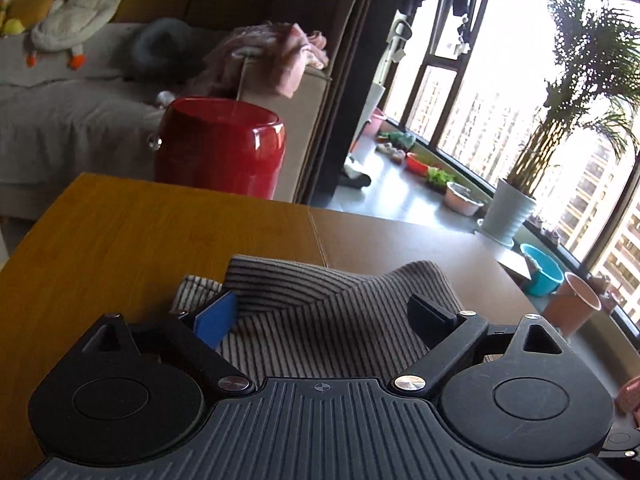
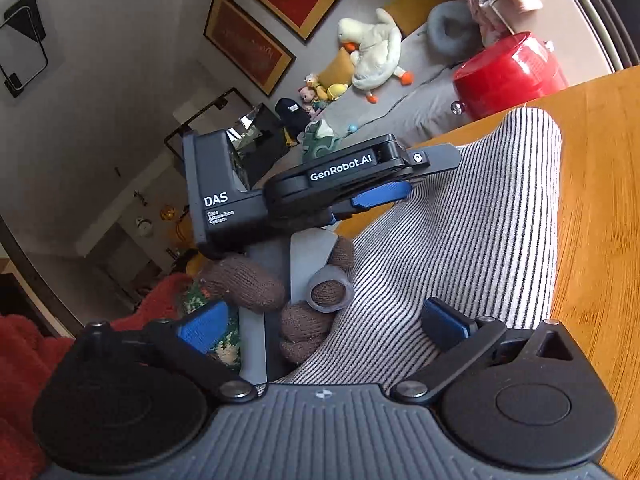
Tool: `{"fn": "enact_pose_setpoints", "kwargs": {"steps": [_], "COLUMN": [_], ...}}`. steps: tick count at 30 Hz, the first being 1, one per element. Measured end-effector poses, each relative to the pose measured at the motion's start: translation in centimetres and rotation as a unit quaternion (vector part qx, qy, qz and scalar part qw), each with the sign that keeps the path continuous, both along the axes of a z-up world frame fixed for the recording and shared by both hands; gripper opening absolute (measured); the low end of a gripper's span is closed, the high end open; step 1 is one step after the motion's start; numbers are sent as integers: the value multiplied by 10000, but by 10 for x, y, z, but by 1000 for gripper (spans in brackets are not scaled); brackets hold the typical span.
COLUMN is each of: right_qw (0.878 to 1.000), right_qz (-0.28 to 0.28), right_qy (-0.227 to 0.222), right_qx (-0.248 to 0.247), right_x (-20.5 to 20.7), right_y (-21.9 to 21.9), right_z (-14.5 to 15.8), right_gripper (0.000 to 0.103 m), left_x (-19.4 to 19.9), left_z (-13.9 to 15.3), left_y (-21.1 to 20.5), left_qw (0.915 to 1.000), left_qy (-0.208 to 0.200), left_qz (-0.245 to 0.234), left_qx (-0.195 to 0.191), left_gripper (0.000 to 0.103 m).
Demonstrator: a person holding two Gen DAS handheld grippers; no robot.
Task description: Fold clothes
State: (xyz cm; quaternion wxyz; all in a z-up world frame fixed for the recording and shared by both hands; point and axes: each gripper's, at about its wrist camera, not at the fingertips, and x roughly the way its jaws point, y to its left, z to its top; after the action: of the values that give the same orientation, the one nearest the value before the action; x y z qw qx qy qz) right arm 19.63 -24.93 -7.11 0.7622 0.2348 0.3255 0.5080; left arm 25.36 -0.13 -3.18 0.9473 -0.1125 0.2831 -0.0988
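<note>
A grey garment with thin black stripes (image 1: 320, 320) lies folded over on the wooden table (image 1: 140, 240). My left gripper (image 1: 324, 316) stands open just above it, with a raised fold of the cloth between its fingers and neither pad pressing on it. In the right wrist view the same garment (image 2: 460, 240) stretches across the table (image 2: 600, 200). My right gripper (image 2: 324, 324) is open at the garment's near edge, its right pad (image 2: 446, 322) over the stripes. The left gripper (image 2: 416, 178), held by a hand in a brown knit glove (image 2: 248, 284), hovers over the cloth's far side.
A shiny red stool (image 1: 220, 144) stands beyond the table's far edge, in front of a sofa with a plush goose (image 1: 76, 20). A white plant pot (image 1: 508, 212), a blue bowl (image 1: 542, 276) and a pink cup (image 1: 572, 304) sit to the right by the window. Red fuzzy fabric (image 2: 24, 360) lies at the left.
</note>
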Motion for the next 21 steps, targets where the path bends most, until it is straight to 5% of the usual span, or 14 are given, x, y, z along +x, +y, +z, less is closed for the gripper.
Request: {"fn": "enact_pose_setpoints", "kwargs": {"steps": [2, 8, 21], "right_qw": [10000, 9986, 9934], "right_qz": [18, -126, -370], "right_qy": [46, 313, 608], "right_qx": [72, 416, 896], "right_x": [1, 6, 9], "right_y": [-1, -8, -21], "right_z": [-2, -9, -24], "right_gripper": [103, 103, 103], "left_x": [-3, 0, -1], "left_z": [0, -13, -10], "left_y": [5, 44, 39], "left_qw": [9998, 9902, 9916], "left_qy": [15, 252, 187], "left_qz": [125, 339, 319], "left_qx": [-120, -1328, -1238], "left_gripper": [102, 103, 103]}}
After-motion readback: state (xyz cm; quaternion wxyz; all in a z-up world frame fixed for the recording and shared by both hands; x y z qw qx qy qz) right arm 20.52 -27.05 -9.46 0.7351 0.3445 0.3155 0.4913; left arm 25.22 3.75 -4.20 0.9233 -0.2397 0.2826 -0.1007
